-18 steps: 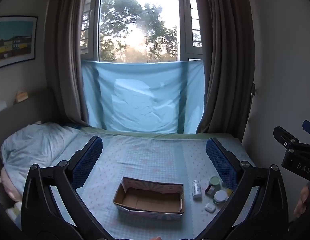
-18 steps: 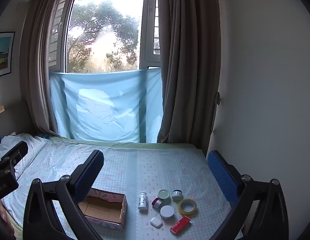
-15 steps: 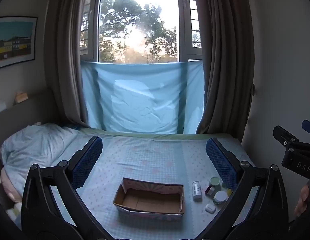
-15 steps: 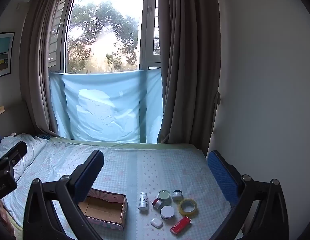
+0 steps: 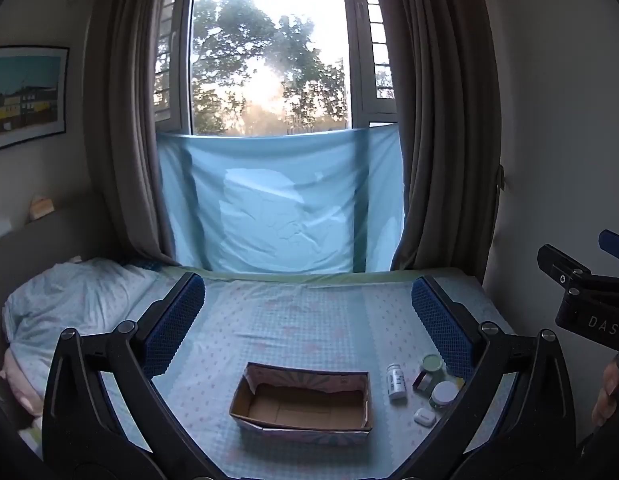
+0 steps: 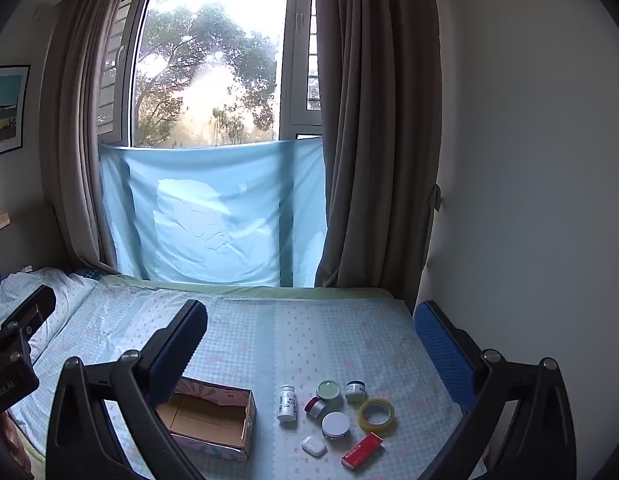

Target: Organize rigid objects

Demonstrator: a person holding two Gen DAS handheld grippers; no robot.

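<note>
An open, empty cardboard box point(image 5: 303, 402) point(image 6: 211, 420) lies on the bed. To its right is a cluster: a white pill bottle point(image 6: 286, 403) point(image 5: 396, 381), a green-lidded jar point(image 6: 328, 391), a small white jar point(image 6: 355, 390), a tipped red-lidded jar point(image 6: 314, 406), a white-lidded jar point(image 6: 335, 425), a tape roll point(image 6: 376, 414), a white earbud case point(image 6: 314, 445) and a red box point(image 6: 362, 451). My left gripper point(image 5: 307, 316) is open above the box. My right gripper point(image 6: 309, 340) is open above the cluster. Both are empty.
The bed point(image 6: 269, 340) has a pale blue sheet and runs to the window wall. A pillow point(image 5: 69, 296) lies at the left. Curtains point(image 6: 373, 160) and a wall point(image 6: 529, 200) close off the right side. The other gripper shows at each view's edge.
</note>
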